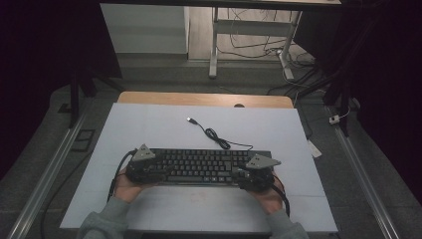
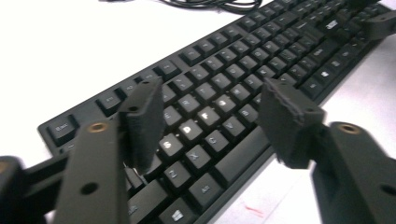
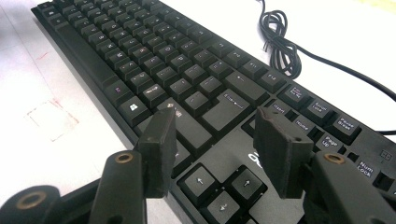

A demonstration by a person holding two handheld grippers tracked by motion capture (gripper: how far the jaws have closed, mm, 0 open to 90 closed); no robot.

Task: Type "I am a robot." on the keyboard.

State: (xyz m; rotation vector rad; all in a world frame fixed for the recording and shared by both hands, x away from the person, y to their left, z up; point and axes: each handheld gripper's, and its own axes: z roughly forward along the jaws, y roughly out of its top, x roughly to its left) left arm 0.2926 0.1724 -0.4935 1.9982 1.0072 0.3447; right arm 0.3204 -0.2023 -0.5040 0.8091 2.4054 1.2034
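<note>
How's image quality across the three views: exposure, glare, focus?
High view: dim, dark corners, keyboard legible only as a shape. Left gripper view: white table blown out, soft focus, glare on the middle keys. Right gripper view: sharpest, key legends readable, cable crisp, table bright.

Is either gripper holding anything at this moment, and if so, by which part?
Nothing is held. Both the left gripper and right gripper hover open over opposite ends of the keyboard, jaws apart with nothing between them.

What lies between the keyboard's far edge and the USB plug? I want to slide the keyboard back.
In the high view, the cable, bundled in a small coil, lies between the keyboard and the USB plug; otherwise bare white mat.
</note>
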